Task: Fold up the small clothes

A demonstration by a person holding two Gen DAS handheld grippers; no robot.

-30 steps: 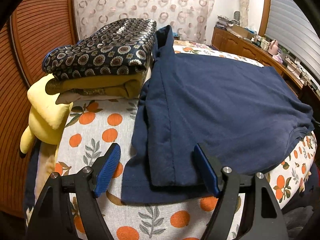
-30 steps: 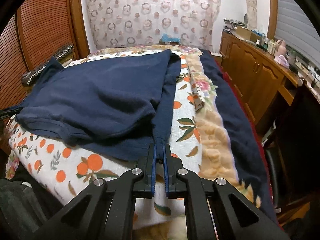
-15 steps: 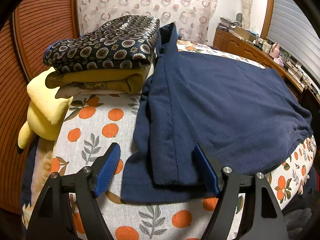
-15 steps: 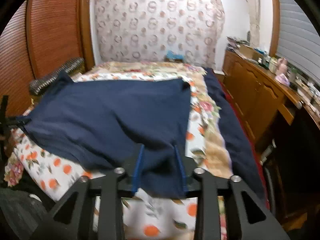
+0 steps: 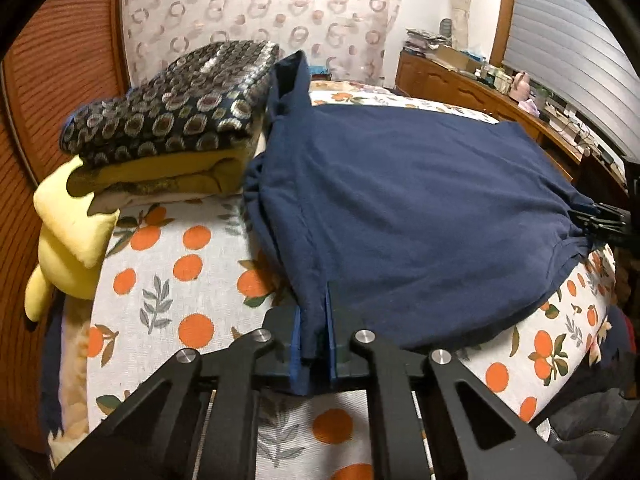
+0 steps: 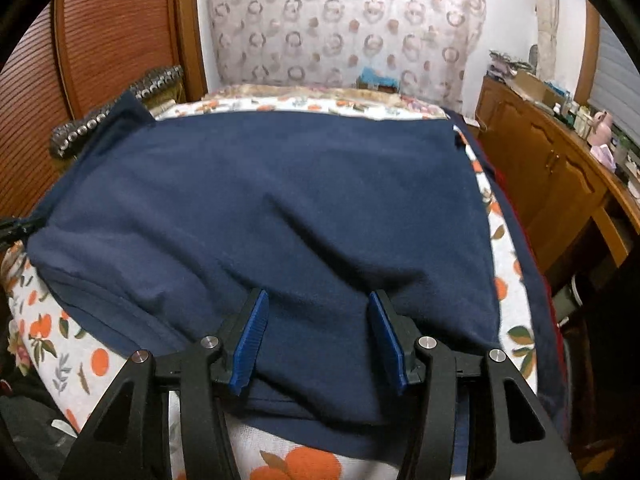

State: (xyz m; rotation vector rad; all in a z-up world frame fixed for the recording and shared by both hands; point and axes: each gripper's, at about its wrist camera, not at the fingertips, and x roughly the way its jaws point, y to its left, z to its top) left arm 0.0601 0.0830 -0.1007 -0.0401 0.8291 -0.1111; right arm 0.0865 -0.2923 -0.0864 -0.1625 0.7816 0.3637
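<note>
Left gripper [image 5: 315, 330] clamped on navy shirt [image 5: 400, 208] hem; right gripper [image 6: 318, 332] spread; left view alone shows clothes stack [image 5: 176, 120]

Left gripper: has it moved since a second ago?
Yes. The left gripper, then open astride the navy shirt, has shifted right against the orange-print bedsheet and shut on the shirt's folded edge.
</note>
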